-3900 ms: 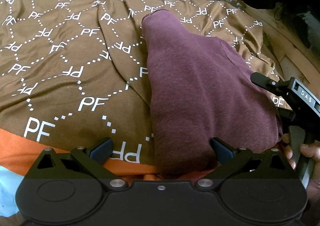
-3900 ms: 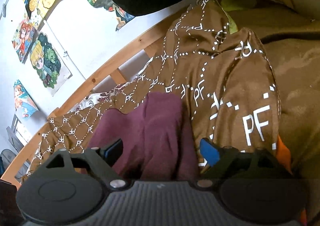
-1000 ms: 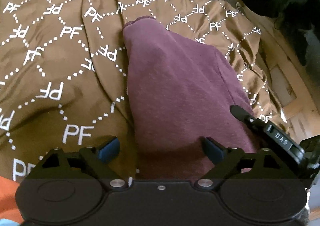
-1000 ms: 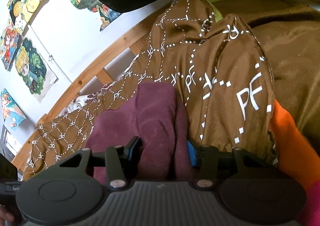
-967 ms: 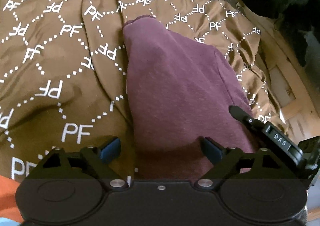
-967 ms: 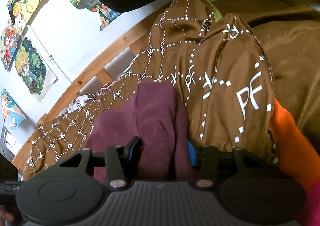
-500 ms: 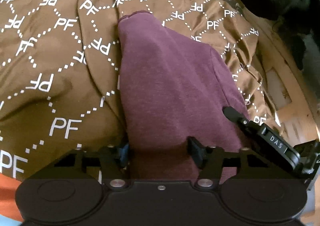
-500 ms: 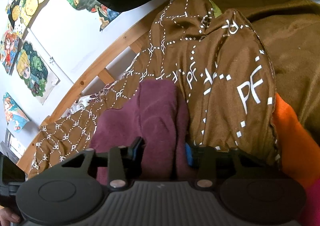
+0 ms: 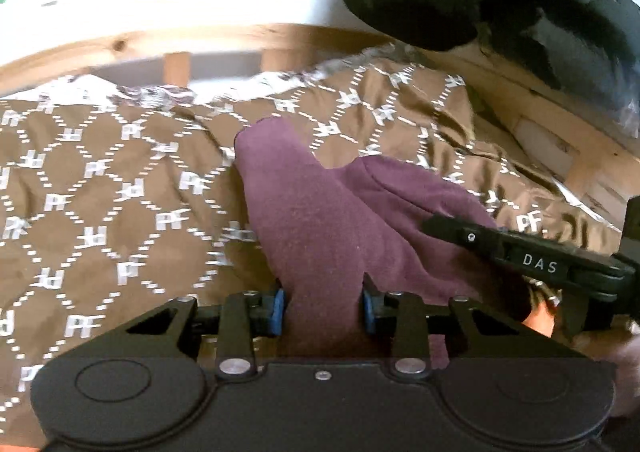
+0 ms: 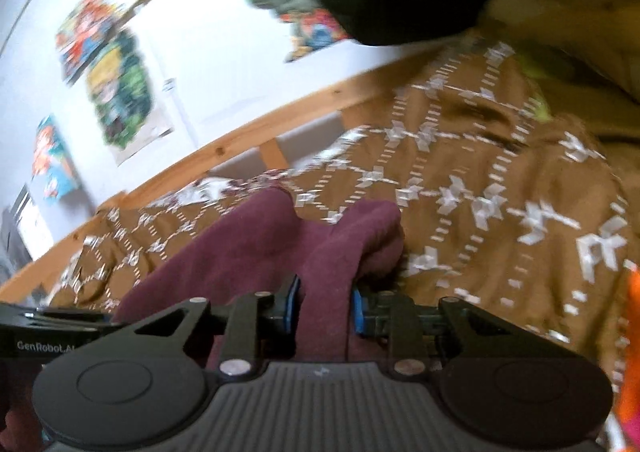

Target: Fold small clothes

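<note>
Between the blue pads of the left gripper (image 9: 323, 310) sat a bunched ridge of the maroon garment (image 9: 320, 220), and the jaws, which had just been closing, were pinched in on it from both sides. Same story on the right gripper (image 10: 325, 308): its jaws had just been closing too, and a fold of that maroon cloth stood clamped between them, with the rest of the garment running ahead of the fingertips onto the brown patterned blanket (image 10: 480, 212). From the left wrist view the other tool crossed just right of the jaws. Both near corners looked gripped, so the fold-over seemed to be the step in hand. To do it well, my read was: lift the two corners evenly, keep the edge between them taut, carry it forward over the far end lying ahead of the jaws, and line up the hems before letting go. Uneven lifting risked dragging the blanket or skewing the fold.
</note>
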`<state>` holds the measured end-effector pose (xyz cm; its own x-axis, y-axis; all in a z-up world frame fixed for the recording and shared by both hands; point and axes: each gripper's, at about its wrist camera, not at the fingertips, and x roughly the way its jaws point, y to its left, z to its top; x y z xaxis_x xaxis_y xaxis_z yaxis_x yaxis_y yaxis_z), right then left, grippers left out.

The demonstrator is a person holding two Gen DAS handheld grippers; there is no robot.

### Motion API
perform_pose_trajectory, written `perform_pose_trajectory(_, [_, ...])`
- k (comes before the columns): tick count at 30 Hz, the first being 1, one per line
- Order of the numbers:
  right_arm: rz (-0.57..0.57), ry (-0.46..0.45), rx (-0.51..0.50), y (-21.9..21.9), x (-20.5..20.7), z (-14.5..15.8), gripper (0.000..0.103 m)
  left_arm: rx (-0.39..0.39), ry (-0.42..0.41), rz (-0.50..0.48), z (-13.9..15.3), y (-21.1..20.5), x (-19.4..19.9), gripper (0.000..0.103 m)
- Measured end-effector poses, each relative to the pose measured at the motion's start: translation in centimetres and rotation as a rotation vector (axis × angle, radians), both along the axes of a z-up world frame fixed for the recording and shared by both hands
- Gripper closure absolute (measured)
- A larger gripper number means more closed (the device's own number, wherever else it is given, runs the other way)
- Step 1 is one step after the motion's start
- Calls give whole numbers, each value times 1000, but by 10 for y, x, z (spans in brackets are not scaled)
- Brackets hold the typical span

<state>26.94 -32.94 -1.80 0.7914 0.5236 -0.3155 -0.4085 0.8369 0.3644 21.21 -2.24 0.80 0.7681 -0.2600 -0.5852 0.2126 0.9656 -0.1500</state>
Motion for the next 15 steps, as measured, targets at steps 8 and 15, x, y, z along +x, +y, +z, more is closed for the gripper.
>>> perform_pose_trajectory(8, [131, -164, -119, 85, 8, 25, 74, 85, -136, 155, 1, 47, -13, 66])
perform_pose_trajectory(15, [188, -191, -148, 128, 28, 24, 75, 110, -97, 262, -15, 74, 1, 65])
